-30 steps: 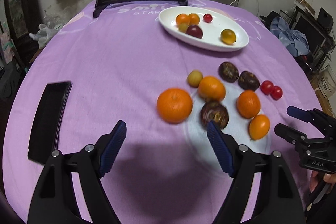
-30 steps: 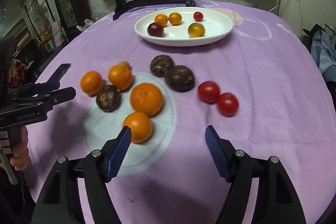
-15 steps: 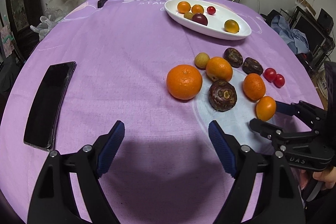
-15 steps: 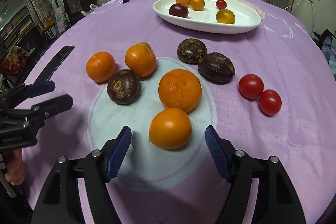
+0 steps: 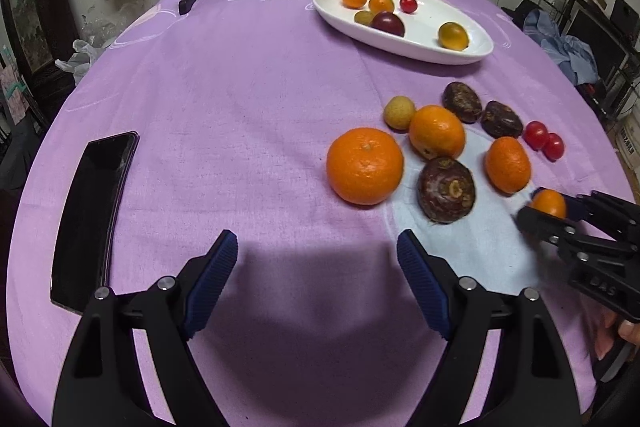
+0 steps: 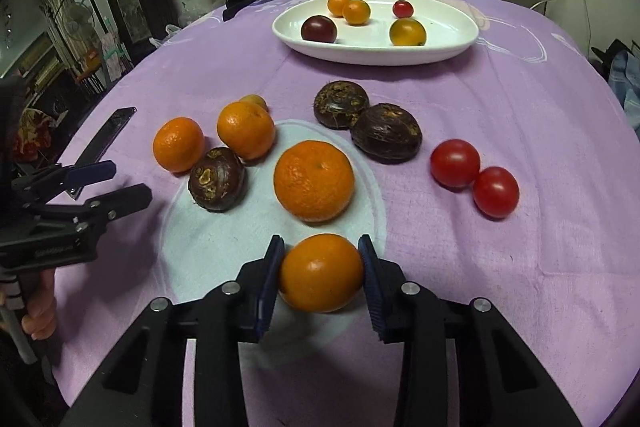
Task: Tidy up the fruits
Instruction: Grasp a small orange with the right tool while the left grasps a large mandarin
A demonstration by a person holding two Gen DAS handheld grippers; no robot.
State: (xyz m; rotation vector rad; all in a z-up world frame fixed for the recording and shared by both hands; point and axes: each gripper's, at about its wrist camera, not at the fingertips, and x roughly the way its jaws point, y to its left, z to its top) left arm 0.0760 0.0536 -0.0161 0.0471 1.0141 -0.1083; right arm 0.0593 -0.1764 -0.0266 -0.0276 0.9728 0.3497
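Orange (image 6: 321, 273) between right tool (image 6: 322, 281) pads, both touching

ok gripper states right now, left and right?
Left gripper: open, holding nothing.
Right gripper: closed on the small smooth orange fruit.

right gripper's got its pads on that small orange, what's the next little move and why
Probably lift it straight up. The right gripper has both pads against the small orange, which still sits low on the cloth, and the white plate lies beyond a bigger orange in the way. The left gripper is open, holding nothing.
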